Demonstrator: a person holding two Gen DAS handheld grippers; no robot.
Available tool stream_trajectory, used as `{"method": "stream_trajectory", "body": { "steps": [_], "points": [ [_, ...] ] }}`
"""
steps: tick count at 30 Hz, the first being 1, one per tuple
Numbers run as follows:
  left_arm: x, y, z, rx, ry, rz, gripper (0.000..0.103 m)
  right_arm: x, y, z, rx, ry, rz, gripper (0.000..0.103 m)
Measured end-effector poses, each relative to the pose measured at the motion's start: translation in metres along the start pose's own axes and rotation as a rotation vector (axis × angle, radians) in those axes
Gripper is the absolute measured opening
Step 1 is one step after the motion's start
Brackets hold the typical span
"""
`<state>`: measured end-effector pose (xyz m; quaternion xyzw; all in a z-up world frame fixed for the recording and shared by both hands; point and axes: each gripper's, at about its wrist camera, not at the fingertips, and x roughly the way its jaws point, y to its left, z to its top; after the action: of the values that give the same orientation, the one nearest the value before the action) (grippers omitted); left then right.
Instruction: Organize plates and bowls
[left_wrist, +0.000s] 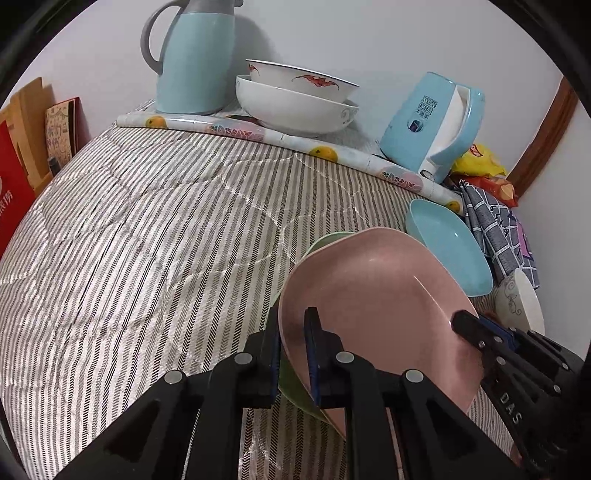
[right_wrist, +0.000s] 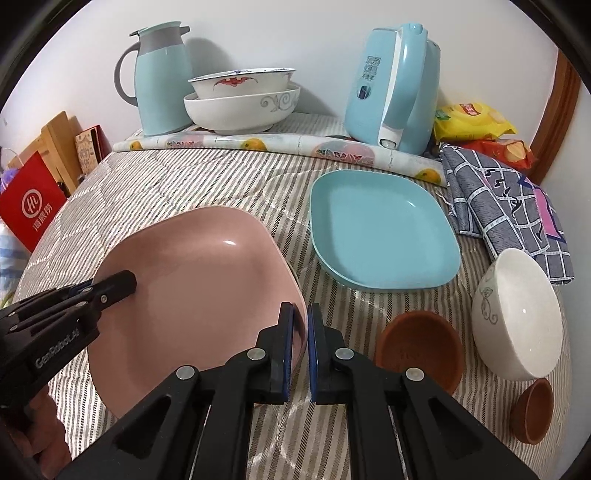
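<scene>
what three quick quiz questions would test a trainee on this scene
1. True or false: the blue plate is stacked on the pink plate.
2. What sits inside the big white bowl? A) bat bowl B) spoon C) apple
3. Fill in: ___ brown cups stand near the small white bowl.
Key: 1 false, they lie apart. 2 A. 3 two.

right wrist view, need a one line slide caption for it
Both grippers, right gripper and left gripper, pinch opposite edges of the pink plate beside the blue plate.
</scene>
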<state>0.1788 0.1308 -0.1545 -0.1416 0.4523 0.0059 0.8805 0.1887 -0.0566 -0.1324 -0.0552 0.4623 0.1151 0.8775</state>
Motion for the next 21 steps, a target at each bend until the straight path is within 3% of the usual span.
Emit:
{"method": "stream_trajectory", "body": {
  "steps": [10, 12, 14, 17, 21],
  "points": [
    [-0.005, -0.003, 0.0, 0.007, 0.011, 0.005, 0.018, 0.009, -0.002, 0.012, 0.009, -0.004, 0.021, 0.01],
    [-0.007, -0.004, 0.0, 0.009, 0.011, 0.0, 0.022, 0.004, -0.002, 0.013, 0.014, -0.026, 0.012, 0.02],
    [-0.011, -0.005, -0.001, 0.004, 0.006, -0.002, 0.025, -0.003, -0.002, 0.012, 0.013, -0.038, 0.014, 0.043],
    [-0.016, -0.008, -0.001, 0.013, -0.001, 0.029, 0.043, -0.015, -0.003, 0.008, 0.002, -0.067, 0.0, 0.043],
    [-0.025, -0.013, -0.002, 0.021, -0.023, 0.035, 0.045, -0.025, -0.008, 0.0, 0.012, -0.06, 0.011, 0.043]
  ]
}}
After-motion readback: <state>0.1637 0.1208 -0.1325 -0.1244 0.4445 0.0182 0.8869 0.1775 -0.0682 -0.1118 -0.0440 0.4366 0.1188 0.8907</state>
